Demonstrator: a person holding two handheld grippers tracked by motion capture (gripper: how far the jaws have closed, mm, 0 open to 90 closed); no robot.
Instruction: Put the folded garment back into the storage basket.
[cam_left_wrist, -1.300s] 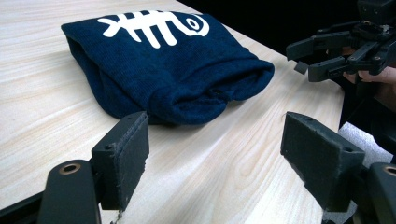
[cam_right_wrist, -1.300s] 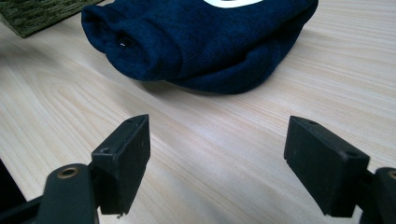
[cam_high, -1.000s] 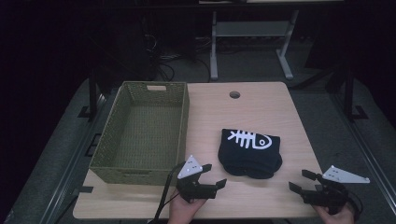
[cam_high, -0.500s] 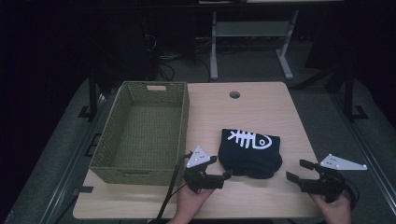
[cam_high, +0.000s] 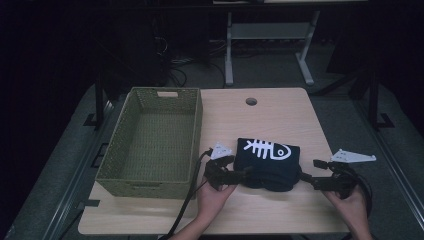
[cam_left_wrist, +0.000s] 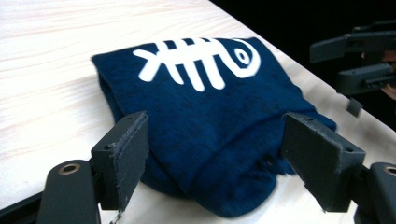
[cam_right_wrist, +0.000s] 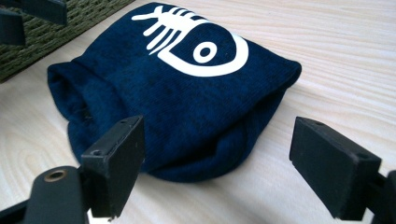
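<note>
A folded dark blue garment (cam_high: 269, 162) bearing a white fish-skeleton print is found lying flat on the wooden table (cam_high: 280, 115), just beside the right wall of the green woven basket (cam_high: 150, 142) and apart from it. The garment is taken as the reference for what follows.

The left gripper (cam_high: 239, 176) is seen at the garment's near left corner. In the left gripper view its jaws are spread wide, one to each side of the garment's (cam_left_wrist: 210, 116) near edge; whether the pads touch the cloth cannot be told, and nothing is clamped.

The right gripper (cam_high: 310, 172) is seen at the garment's near right corner, just beside the fabric. In the right gripper view its jaws are likewise spread wide with the garment (cam_right_wrist: 187, 93) lying ahead between them; nothing is held.

The basket is seen at the far left of the garment in the right gripper view (cam_right_wrist: 51, 32).
</note>
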